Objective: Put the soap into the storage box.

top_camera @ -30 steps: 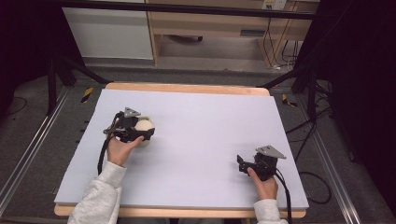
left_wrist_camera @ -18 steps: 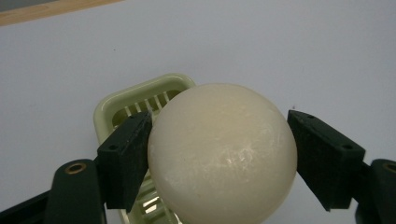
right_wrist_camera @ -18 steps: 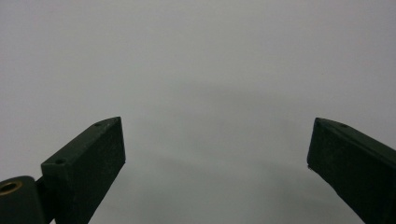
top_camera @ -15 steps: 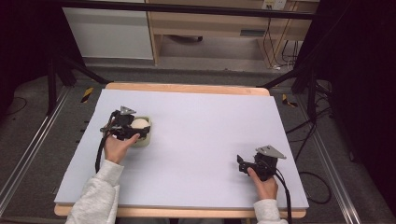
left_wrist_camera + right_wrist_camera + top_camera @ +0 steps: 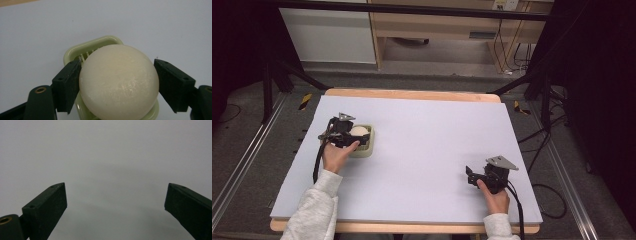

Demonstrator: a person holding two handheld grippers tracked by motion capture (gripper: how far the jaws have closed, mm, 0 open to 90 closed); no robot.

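Observation:
A round cream soap-like lump (image 5: 118,82) sits over a pale green slatted dish (image 5: 95,45) on the white table. My left gripper (image 5: 117,68) has one black jaw pressed on each side of the lump, shut on it. In the high view the lump (image 5: 358,131) and the dish (image 5: 365,148) lie at the table's left, with my left gripper (image 5: 354,136) over them in the person's hand. Near the front right, my right gripper (image 5: 469,176) rests low over the table. Its jaws (image 5: 115,195) stand wide apart with nothing between them.
The white tabletop (image 5: 427,125) has a wooden rim (image 5: 412,94) at the far side. Dark stand legs and cables lie on the floor around it. A wooden cabinet (image 5: 437,30) stands beyond the table.
The left hand and its gripper have shifted slightly left and away, and the green dish now shows beneath the lump. The right gripper has stayed still.

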